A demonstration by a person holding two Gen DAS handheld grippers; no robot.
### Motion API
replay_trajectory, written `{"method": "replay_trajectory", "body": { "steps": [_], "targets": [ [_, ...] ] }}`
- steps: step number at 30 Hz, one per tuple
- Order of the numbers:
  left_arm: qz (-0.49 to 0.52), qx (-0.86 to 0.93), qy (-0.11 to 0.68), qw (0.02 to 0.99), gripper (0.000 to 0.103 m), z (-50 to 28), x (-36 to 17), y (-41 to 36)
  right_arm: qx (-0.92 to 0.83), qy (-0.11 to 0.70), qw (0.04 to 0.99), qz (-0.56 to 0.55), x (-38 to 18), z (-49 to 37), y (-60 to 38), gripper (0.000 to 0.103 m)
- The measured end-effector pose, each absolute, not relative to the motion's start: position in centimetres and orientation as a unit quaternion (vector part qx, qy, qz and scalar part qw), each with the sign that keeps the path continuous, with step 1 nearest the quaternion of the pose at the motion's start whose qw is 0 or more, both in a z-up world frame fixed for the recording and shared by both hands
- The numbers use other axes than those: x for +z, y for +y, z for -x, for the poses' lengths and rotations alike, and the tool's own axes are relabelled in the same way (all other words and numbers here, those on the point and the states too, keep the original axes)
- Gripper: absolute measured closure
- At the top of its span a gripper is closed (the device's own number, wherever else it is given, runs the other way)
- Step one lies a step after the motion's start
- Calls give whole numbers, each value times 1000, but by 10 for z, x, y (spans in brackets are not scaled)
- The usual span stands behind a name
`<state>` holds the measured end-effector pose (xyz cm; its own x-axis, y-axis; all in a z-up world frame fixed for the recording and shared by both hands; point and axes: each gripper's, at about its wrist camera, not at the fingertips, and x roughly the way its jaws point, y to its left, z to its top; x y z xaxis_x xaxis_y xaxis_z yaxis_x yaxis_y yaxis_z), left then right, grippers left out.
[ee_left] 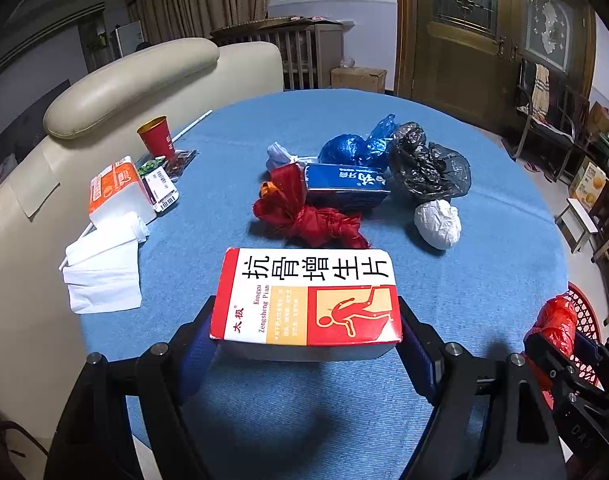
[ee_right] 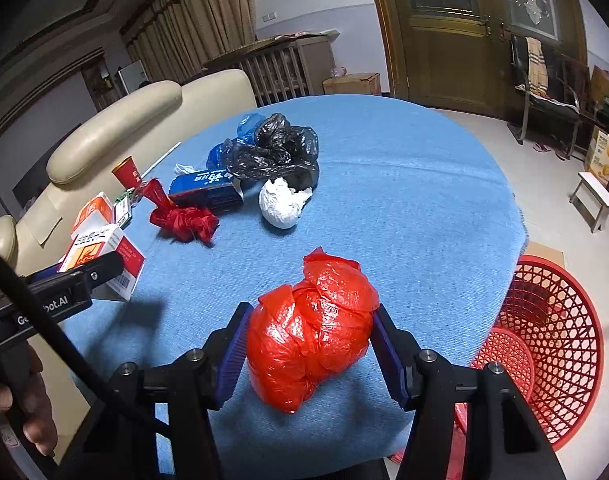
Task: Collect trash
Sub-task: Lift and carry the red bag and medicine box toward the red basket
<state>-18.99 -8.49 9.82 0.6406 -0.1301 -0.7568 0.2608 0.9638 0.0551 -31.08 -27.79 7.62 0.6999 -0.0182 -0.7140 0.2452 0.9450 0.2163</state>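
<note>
We hold the red-and-white medicine box [ee_left: 308, 300] between the pads of the left gripper [ee_left: 306, 328], jaws set wide and closed on its two ends, above the blue tablecloth [ee_left: 444, 280]. The right gripper [ee_right: 309, 344], jaws about half open, clamps the red bag ball [ee_right: 310, 330] above the cloth's near edge. Farther in on the cloth lie a white wad [ee_right: 280, 204], a black bag [ee_right: 280, 152] and a blue carton [ee_right: 206, 190]. The red basket [ee_right: 544, 336] stands beside the cloth, on the floor.

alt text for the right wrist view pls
The right gripper holds a red plastic bag bundle between its fingers above a blue tablecloth. A red mesh basket stands on the floor beside it; more trash lies farther back.
</note>
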Motion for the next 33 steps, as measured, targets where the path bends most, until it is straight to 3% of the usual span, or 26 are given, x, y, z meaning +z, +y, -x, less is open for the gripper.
{"method": "replay_trajectory", "body": {
  "steps": [33],
  "targets": [
    [-125, -130, 404, 897, 21, 201, 103, -127, -107, 366, 906, -186, 74, 339, -319, 42]
  ]
}}
